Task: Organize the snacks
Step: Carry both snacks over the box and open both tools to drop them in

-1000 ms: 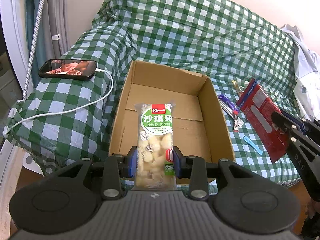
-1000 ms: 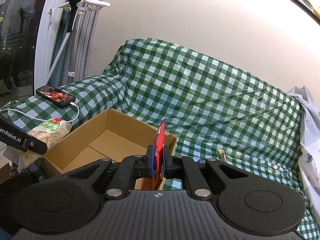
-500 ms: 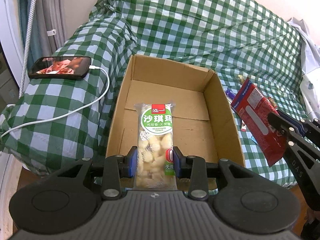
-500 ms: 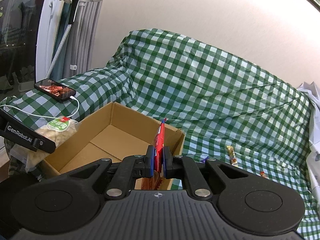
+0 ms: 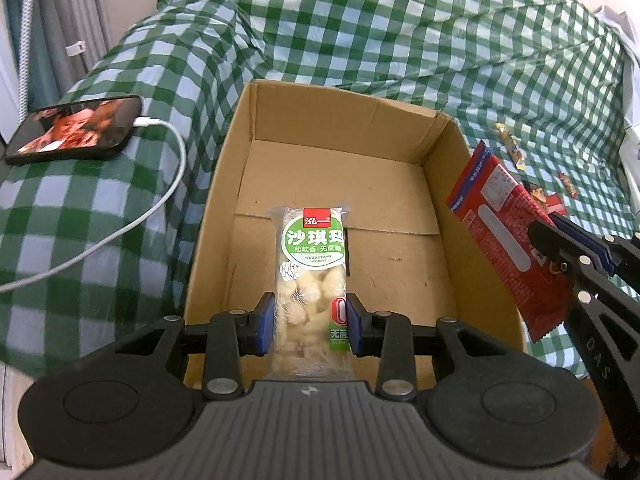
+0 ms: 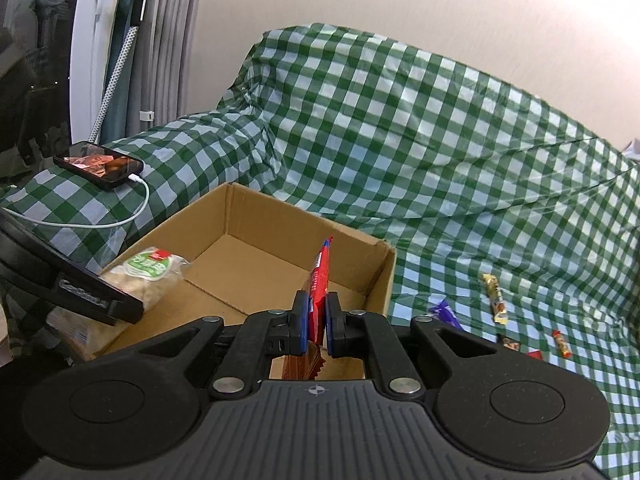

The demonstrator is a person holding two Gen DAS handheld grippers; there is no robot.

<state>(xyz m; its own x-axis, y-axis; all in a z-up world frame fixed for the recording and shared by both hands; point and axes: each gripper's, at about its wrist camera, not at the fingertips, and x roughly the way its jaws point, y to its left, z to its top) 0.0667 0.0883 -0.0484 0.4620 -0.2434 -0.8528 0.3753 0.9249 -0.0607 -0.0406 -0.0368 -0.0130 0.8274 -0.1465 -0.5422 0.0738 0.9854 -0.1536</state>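
My left gripper [image 5: 310, 328] is shut on a clear green-labelled snack pack [image 5: 311, 276] and holds it over the near edge of an open cardboard box [image 5: 228, 184]. The box has nothing in it. My right gripper [image 6: 317, 326] is shut on a flat red snack packet [image 6: 320, 276], held edge-on above the box's right wall [image 6: 386, 276]. In the left wrist view the red packet [image 5: 508, 240] hangs just right of the box. The snack pack also shows in the right wrist view [image 6: 148, 276].
The box sits on a sofa covered in green checked cloth [image 6: 420, 128]. A phone [image 5: 76, 130] on a white cable [image 5: 160, 200] lies on the left armrest. Several small wrapped candies [image 6: 494, 292] lie on the seat to the right of the box.
Both grippers have moved closer to the box with their packets. The red packet has come from the seat side towards the box's right wall.
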